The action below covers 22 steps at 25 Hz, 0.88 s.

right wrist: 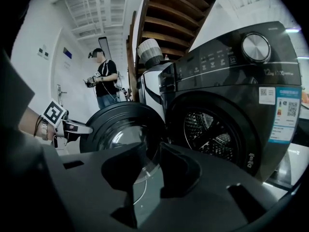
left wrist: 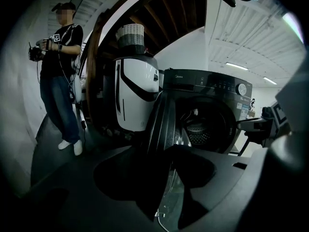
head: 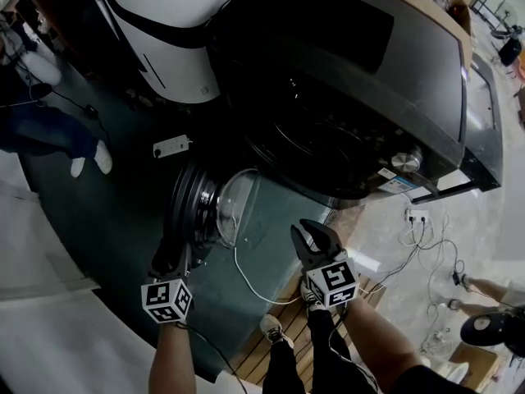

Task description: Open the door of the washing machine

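Observation:
The dark front-loading washing machine [head: 353,97] stands with its round door [head: 193,208] swung wide open to the left, so the drum [head: 320,146] shows. My left gripper [head: 174,253] is at the door's outer rim. In the left gripper view the door [left wrist: 164,124] runs edge-on between the spread jaws of that gripper [left wrist: 161,178], and the pads do not press on it. My right gripper [head: 313,235] hangs in front of the machine, open, with nothing between its jaws. In the right gripper view this gripper [right wrist: 147,163] faces the door's glass [right wrist: 120,124] and the drum [right wrist: 207,132].
A white appliance [head: 172,31] stands left of the washer, under wooden stairs [right wrist: 169,13]. A person [left wrist: 60,81] stands further left. A power strip [head: 171,146] and a white cable [head: 254,281] lie on the dark floor mat. More cables lie at the right [head: 426,236].

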### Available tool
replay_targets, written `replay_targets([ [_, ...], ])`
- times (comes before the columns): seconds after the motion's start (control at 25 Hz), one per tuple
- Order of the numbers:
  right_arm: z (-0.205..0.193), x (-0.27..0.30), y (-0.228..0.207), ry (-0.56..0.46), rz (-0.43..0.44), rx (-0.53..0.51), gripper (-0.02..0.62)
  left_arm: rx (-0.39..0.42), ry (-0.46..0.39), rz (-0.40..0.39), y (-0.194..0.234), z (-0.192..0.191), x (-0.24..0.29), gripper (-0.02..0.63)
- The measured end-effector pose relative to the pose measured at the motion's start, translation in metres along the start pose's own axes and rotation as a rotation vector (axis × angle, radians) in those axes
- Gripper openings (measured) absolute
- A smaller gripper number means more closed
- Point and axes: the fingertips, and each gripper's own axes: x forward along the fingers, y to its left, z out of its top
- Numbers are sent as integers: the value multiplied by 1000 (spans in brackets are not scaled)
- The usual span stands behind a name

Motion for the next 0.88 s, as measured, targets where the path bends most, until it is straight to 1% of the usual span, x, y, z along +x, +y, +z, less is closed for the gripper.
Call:
replay_targets([
  [0.08,2,-2,-4,9,-11,0,95,10,5,4,5,1,1,244],
  [0.16,5,-1,-7,-7,-18,-4,95,21,10,11,11,2,1,247],
  [0.24,7,-1,-10,-25,-22,-4,95,31,14,24,17,3,3,252],
  [0.4,7,-1,-15,-25,-27,-4,94,42,27,56,30,5,6,262],
  [0.52,9,-2,-16,-25,-27,-3,94,58,41,100,37,5,4,262],
  [0.6,12,-3,-14,-28,-23,-5,94,87,47,145,40,5,-1,262],
  [0.72,19,-6,-9,-35,-16,-13,94,123,38,203,39,4,-13,241],
  [0.8,24,-8,-3,-41,-11,-16,94,133,23,199,29,6,-22,224],
  [0.88,31,-11,2,-52,-7,-24,91,142,0,170,15,10,-29,207],
])
